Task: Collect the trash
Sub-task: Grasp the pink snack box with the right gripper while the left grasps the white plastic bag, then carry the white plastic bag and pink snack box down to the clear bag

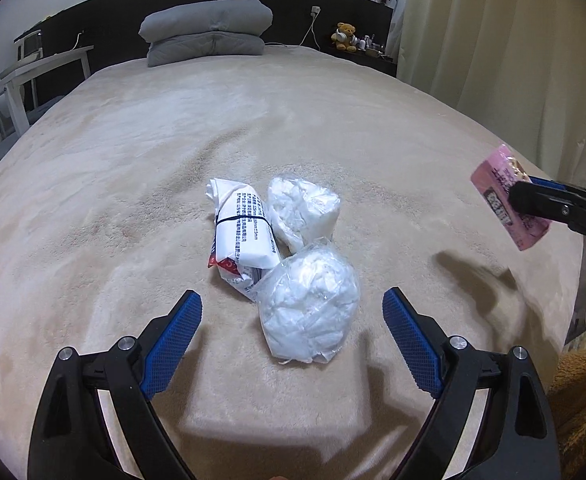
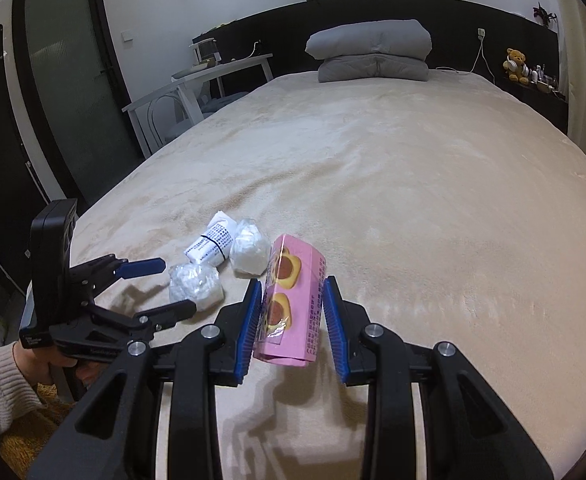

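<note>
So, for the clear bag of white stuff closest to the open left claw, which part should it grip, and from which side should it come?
Probably across the bag's round middle, coming down from above and the near side, where the open left claw already straddles it. The bag is a soft lump lying flat on the blanket. Its far edge touches the white paper packet, so keep the tips short of that.

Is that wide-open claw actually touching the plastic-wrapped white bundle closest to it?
Apart. The left wrist view shows the left claw open, with beige blanket visible between each blue pad and the nearest white bundle.
</note>
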Motion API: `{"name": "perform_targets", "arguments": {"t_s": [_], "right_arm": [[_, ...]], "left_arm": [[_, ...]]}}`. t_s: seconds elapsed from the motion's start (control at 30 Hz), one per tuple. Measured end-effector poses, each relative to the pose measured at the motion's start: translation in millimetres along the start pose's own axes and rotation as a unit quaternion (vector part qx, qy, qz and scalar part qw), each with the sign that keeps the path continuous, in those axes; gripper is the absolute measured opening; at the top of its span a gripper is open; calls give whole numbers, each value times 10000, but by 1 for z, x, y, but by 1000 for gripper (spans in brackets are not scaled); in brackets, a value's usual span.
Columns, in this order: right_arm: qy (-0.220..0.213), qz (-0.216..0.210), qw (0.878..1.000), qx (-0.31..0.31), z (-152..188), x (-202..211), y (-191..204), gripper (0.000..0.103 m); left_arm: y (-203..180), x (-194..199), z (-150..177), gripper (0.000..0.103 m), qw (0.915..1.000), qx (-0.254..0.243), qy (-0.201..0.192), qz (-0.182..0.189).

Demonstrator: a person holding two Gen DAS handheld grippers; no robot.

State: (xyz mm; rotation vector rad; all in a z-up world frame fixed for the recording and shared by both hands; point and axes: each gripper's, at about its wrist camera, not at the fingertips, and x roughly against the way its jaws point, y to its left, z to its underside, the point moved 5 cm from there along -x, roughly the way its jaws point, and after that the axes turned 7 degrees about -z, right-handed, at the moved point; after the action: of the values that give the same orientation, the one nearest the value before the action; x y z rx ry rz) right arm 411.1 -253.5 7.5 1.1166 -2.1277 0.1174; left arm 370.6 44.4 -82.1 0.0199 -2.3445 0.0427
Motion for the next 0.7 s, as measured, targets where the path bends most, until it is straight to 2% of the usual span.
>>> {"name": "perform_targets", "arguments": {"t_s": [0.03, 0.07, 0.13, 0.2, 0.27, 0.47, 0.7], "right_arm": [[1, 18, 10000, 13, 2, 2, -2, 33], [1, 35, 10000, 38, 4, 4, -3, 33], [15, 51, 10000, 78, 6, 8, -5, 33], [8, 43, 9999, 100, 9, 11, -8, 33], [12, 74, 9999, 101, 11, 14, -12, 33], [32, 163, 9999, 42, 16, 21, -22, 33], [-92, 196, 9998, -20, 14, 30, -19, 33]], "left_arm": [[0, -1, -1, 89, 10000, 36, 15, 51], [-2, -1, -3, 77, 9999, 33, 8, 150], [-5, -2, -5, 69, 9999, -76, 22, 84], [-8, -5, -5, 68, 9999, -99, 41, 86], [-10, -8, -5, 52, 9998, -134, 97, 53], [-15, 1, -5, 52, 9995, -306, 27, 95], [-11, 21, -8, 52, 9996, -141, -187, 152]]}}
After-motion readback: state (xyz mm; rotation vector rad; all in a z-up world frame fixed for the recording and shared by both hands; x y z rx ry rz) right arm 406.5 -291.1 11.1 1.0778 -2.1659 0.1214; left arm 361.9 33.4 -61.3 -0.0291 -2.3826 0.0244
